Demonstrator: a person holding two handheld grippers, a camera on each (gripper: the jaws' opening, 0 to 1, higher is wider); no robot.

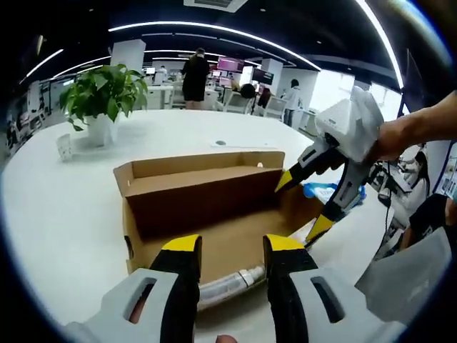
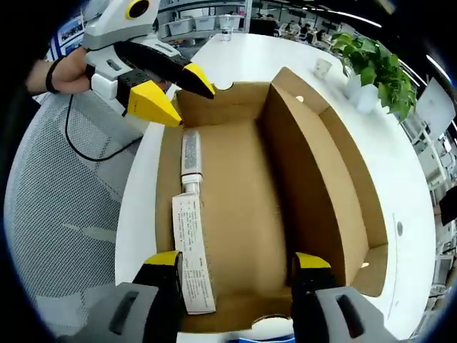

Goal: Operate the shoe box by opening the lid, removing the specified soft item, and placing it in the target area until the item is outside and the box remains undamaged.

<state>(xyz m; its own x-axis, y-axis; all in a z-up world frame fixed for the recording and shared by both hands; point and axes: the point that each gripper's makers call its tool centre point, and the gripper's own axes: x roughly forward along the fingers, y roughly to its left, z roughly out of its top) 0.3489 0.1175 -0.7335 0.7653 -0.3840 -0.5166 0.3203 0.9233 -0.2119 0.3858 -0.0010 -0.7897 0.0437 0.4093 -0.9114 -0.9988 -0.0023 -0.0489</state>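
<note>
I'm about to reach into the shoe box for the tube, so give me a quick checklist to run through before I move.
1. Lid open: ok. The shoe box stands open, its lid folded up along one side.
2. Item visible: ok. The tube lies on the box floor by one wall, a paper slip at its end.
3. Left gripper open: ok, jaws apart at the box edge.
4. Right gripper open: ok, empty.
5. Box undamaged: cannot tell; no tears show.
6. Target area: cannot tell which spot on the white table it is.
</note>
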